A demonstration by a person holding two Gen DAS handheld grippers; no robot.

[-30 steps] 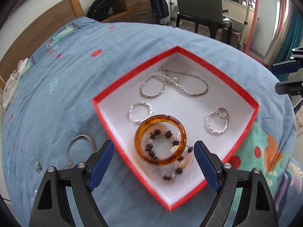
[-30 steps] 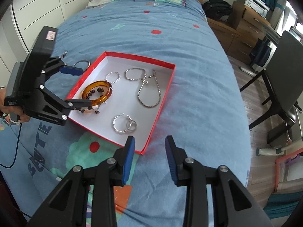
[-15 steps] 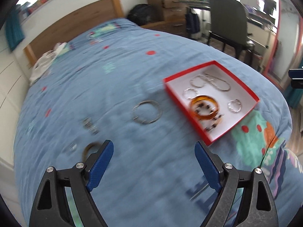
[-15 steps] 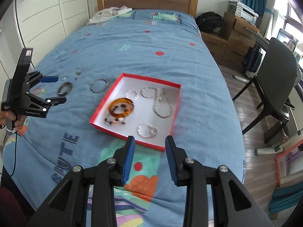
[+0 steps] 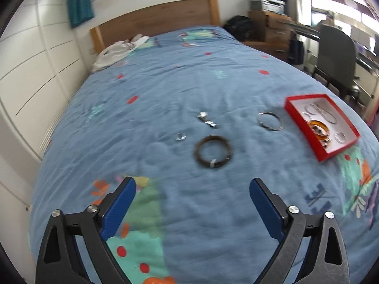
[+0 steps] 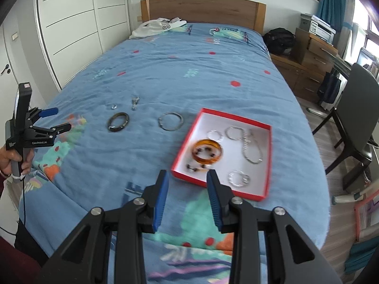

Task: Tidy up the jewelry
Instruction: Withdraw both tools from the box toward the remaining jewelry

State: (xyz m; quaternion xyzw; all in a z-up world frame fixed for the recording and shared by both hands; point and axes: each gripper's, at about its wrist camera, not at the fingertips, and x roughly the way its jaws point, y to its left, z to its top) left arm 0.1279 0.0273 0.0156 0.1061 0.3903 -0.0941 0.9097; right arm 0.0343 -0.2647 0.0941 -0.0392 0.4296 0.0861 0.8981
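While the red box (image 6: 267, 142) near the bed's foot edge already holds an amber bangle (image 6: 207, 151), chains and rings, a dark bangle (image 5: 212, 151), silver hoop (image 5: 270, 121), ring (image 5: 180, 136) and clasp (image 5: 207, 120) remain on the bedspread. Left gripper (image 5: 191, 202) jaws are opening, empty; right gripper (image 6: 187, 196) jaws part-open, empty.

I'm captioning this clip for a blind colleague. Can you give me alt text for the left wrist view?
The left claw, empty and with its jaws opening, hovers over a blue bedspread just short of a dark bangle. Beyond lie a silver hoop, a small ring and a metal trinket; a red box holding jewelry sits at right.
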